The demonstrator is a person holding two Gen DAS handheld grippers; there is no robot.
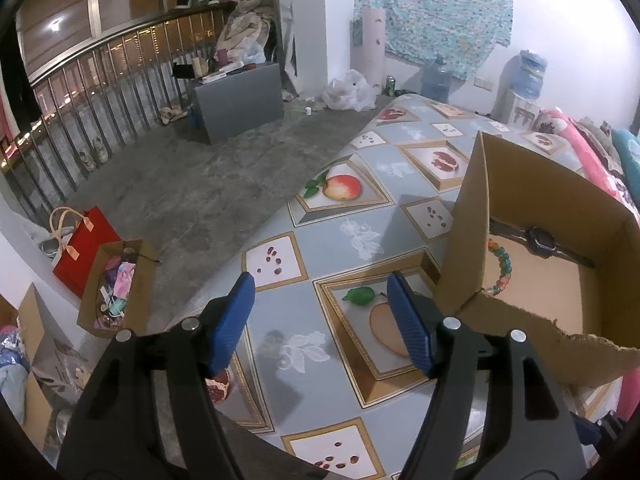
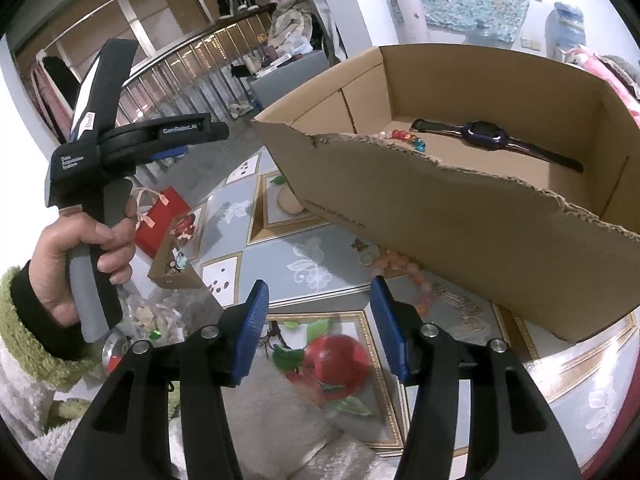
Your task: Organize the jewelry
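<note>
An open cardboard box [image 1: 472, 216] stands on the table at the right. Inside it lie a dark wristwatch [image 1: 540, 240] and a bracelet of coloured beads [image 1: 502, 268]. My left gripper [image 1: 320, 280] hovers over the tablecloth left of the box, open, with nothing between its blue pads. In the right wrist view the box [image 2: 440, 220] fills the upper right, with the watch [image 2: 484, 134] and beads [image 2: 400, 136] inside. A pink bead bracelet [image 2: 404, 264], a small ring [image 2: 365, 258] and gold pieces [image 2: 460, 300] lie on the cloth by its near wall. My right gripper [image 2: 319, 284] is open just before them, holding nothing.
The table carries a fruit-patterned cloth [image 1: 340, 240] whose edge falls to a concrete floor on the left. On the floor stand a small box of oddments [image 1: 116, 288], a red bag [image 1: 86, 248] and a grey cabinet [image 1: 240, 100]. A hand [image 2: 80, 256] in a green sleeve holds the other gripper's handle.
</note>
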